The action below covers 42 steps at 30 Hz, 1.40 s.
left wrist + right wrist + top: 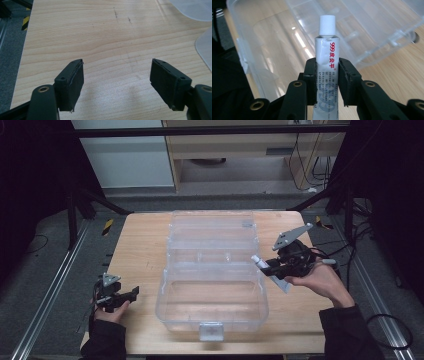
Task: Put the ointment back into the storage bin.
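Note:
A white ointment tube (327, 60) with a ribbed white cap and red print is clamped between the jaws of my right gripper (327, 82). In the high view that right gripper (272, 266) hovers at the right rim of a clear plastic storage box (212, 270), and the tube (264, 266) points its cap toward the box. The box lies open in the middle of the table, lid folded back. My left gripper (131, 294) rests low at the table's front left, left of the box. Its jaws stand wide open over bare wood (116, 75) with nothing between them.
The wooden table (140, 245) has free room on both sides of the box. A white latch (210, 331) sticks out from the box's near edge. Metal rails and cables run along the floor to the left and right of the table.

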Tool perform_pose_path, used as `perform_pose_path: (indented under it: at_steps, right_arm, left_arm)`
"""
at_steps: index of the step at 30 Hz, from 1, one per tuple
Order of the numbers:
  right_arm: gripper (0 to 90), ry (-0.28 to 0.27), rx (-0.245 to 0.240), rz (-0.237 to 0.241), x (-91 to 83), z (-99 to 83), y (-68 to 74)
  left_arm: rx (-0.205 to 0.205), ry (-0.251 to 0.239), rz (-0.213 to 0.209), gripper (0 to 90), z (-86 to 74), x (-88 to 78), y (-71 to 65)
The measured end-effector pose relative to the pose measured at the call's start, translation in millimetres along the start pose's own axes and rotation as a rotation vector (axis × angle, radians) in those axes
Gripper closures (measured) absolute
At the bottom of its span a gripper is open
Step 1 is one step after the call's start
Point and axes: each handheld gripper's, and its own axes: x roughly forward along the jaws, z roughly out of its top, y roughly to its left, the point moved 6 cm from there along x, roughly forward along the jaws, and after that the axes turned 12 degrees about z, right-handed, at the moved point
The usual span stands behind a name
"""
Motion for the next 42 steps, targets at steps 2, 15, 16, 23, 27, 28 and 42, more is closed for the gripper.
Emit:
perform_pose_path:
  at_steps: [2,15,16,23,27,28,42]
  right_arm:
    - [70.0,0.028,-0.022,0.017,5.3,6.5,1.2]
    - [70.1,0.126,-0.122,0.138,42.5,21.5,15.0]
    - [70.1,0.132,-0.125,0.152,46.8,21.6,17.0]
    - [70.1,0.177,-0.168,0.186,67.7,21.5,24.7]
    - [70.1,0.217,-0.188,0.202,79.5,19.2,31.0]
    - [70.1,0.222,-0.194,0.204,82.2,18.5,31.9]
    - [70.0,0.336,-0.229,0.217,117.2,3.8,38.1]
  left_arm:
    - [-0.001,-0.002,0.0,27.1,0.1,0.1,0.0]
    - [0.0,-0.004,0.001,27.5,0.4,0.1,0.3]
    - [0.0,-0.004,0.001,27.5,0.5,0.1,0.4]
    - [0.0,-0.005,0.003,27.6,0.6,0.1,0.8]
    - [0.001,-0.004,0.004,27.6,0.6,0.2,0.6]
    - [0.001,-0.004,0.004,27.6,0.5,0.2,0.8]
    - [0.003,-0.004,0.003,27.7,0.5,0.2,0.8]
